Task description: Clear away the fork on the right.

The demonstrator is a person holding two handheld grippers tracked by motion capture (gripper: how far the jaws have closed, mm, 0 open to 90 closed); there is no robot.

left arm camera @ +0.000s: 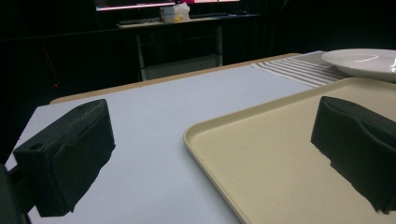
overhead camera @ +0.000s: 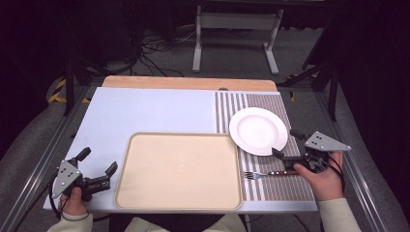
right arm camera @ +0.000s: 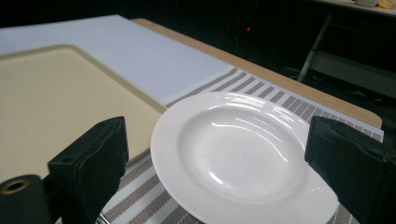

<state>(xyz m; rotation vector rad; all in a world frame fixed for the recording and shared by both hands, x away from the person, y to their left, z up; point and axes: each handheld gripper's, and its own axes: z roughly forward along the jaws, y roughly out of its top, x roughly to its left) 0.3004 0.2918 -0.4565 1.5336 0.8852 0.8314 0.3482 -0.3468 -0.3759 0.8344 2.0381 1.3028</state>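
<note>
- On the striped placemat (overhead camera: 270, 186), a white plate (overhead camera: 258, 130) sits at the far end, its edge slightly overlapping the beige tray (overhead camera: 179, 171).
- Right gripper (overhead camera: 288, 147): jaws wide apart, one on each side of the plate's near rim, not clamped on it.
- Fork (overhead camera: 270, 174): lies on the placemat just beside the right hand (overhead camera: 323, 180).
- Left gripper (overhead camera: 100, 169): jaws apart, holding nothing, at the tray's left edge over the pale blue table (overhead camera: 145, 111).
</note>
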